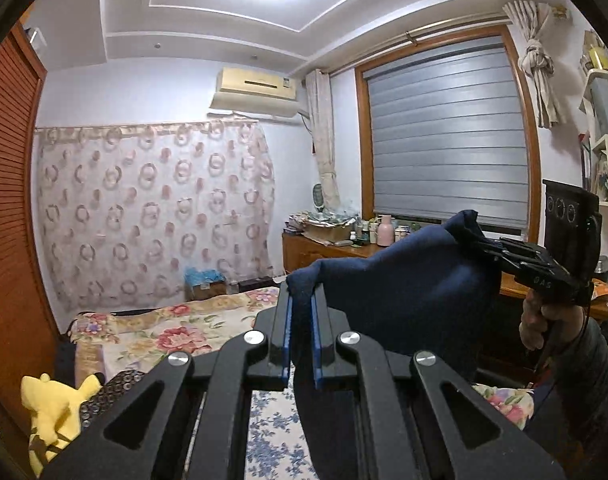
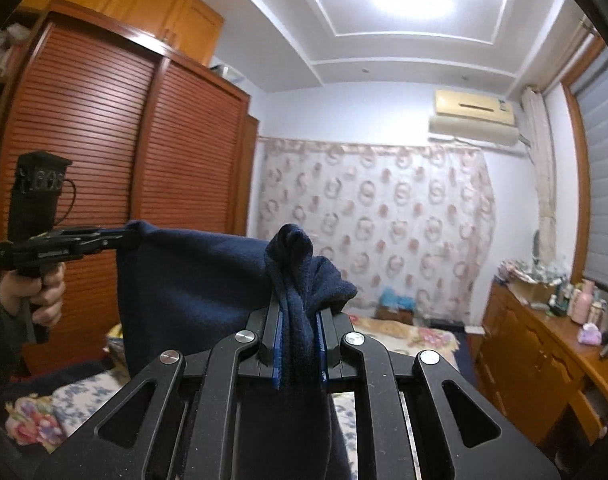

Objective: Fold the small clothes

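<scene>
A dark navy garment [image 1: 408, 280] hangs in the air, stretched between both grippers above the bed. My left gripper [image 1: 301, 294] is shut on one bunched corner of it, the cloth pinched between the blue pads. In the left wrist view the right gripper [image 1: 484, 240] holds the other corner at the right, with a hand on its grip. My right gripper [image 2: 300, 312] is shut on a thick wad of the navy garment [image 2: 192, 276]. At the left of the right wrist view the left gripper [image 2: 126, 234] clamps the far corner. The cloth sags between them and drops below the fingers.
A bed with floral bedding [image 1: 176, 332] lies below. A yellow plush toy [image 1: 58, 408] sits at its left edge. A wooden louvred wardrobe [image 2: 104, 152] stands at the left, a cluttered wooden dresser [image 2: 544, 344] under the window at the right, a patterned curtain [image 1: 152, 208] behind.
</scene>
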A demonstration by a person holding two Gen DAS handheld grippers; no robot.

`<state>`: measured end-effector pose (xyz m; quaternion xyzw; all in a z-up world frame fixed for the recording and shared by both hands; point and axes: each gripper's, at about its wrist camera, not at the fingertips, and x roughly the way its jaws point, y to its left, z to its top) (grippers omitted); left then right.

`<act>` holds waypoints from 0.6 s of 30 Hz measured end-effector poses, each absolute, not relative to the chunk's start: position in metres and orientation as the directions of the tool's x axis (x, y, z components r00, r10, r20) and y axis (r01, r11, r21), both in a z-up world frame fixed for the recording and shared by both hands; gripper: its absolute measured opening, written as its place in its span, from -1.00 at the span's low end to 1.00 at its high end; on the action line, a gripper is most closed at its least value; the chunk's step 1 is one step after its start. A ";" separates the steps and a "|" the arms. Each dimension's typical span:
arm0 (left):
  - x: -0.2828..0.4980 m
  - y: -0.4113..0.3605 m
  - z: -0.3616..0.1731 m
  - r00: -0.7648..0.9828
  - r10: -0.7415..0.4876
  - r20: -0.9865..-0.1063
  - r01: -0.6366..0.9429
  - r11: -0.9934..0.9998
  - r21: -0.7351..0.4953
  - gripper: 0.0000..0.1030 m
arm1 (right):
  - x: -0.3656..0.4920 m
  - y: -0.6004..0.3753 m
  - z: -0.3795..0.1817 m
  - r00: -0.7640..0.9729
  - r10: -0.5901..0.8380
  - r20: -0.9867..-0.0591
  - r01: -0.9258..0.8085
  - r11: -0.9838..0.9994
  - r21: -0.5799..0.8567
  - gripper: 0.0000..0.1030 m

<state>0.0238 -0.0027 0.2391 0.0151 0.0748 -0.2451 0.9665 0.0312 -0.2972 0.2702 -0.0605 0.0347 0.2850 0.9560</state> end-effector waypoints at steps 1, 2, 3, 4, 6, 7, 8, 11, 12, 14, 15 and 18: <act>0.024 -0.001 0.239 0.870 -0.469 -0.153 0.474 0.881 -0.008 -0.89 | 0.029 -0.295 0.272 0.829 0.550 -0.103 -0.559 0.824 -0.095 -0.80; 0.024 0.004 0.237 0.872 -0.464 -0.159 0.468 0.883 -0.007 -0.89 | 0.029 -0.290 0.275 0.818 0.564 -0.110 -0.574 0.814 -0.089 -0.80; 0.029 0.006 0.234 0.873 -0.457 -0.168 0.463 0.886 -0.007 -0.89 | 0.029 -0.289 0.276 0.812 0.572 -0.120 -0.582 0.809 -0.083 -0.80; 0.033 0.007 0.230 0.874 -0.449 -0.184 0.456 0.890 -0.007 -0.89 | 0.031 -0.286 0.275 0.806 0.578 -0.131 -0.589 0.804 -0.078 -0.80; 0.052 0.009 0.215 0.871 -0.434 -0.231 0.443 0.896 -0.017 -0.88 | 0.047 -0.278 0.268 0.796 0.579 -0.175 -0.597 0.798 -0.077 -0.80; 0.068 0.009 0.203 0.865 -0.427 -0.264 0.435 0.900 -0.029 -0.88 | 0.055 -0.273 0.262 0.793 0.574 -0.205 -0.597 0.799 -0.074 -0.80; 0.087 0.008 0.189 0.858 -0.419 -0.298 0.426 0.904 -0.042 -0.88 | 0.070 -0.269 0.252 0.786 0.568 -0.244 -0.598 0.799 -0.064 -0.80; 0.157 0.002 0.140 0.835 -0.386 -0.392 0.396 0.916 -0.057 -0.79 | 0.132 -0.252 0.206 0.786 0.503 -0.359 -0.557 0.829 -0.058 -0.78; 0.183 -0.003 0.121 0.821 -0.360 -0.444 0.379 0.924 -0.048 -0.74 | 0.160 -0.245 0.183 0.792 0.462 -0.399 -0.529 0.846 -0.071 -0.74; 0.232 -0.012 0.080 0.771 -0.313 -0.554 0.353 0.935 -0.035 -0.73 | 0.212 -0.238 0.140 0.779 0.390 -0.492 -0.489 0.868 -0.086 -0.46; 0.245 -0.014 0.065 0.752 -0.311 -0.581 0.350 0.935 -0.048 -0.73 | 0.241 -0.237 0.114 0.765 0.322 -0.557 -0.447 0.889 -0.100 -0.32; 0.253 -0.018 0.024 0.700 -0.321 -0.638 0.365 0.929 -0.065 -0.54 | 0.294 -0.246 0.051 0.682 0.219 -0.698 -0.388 0.917 -0.091 -0.32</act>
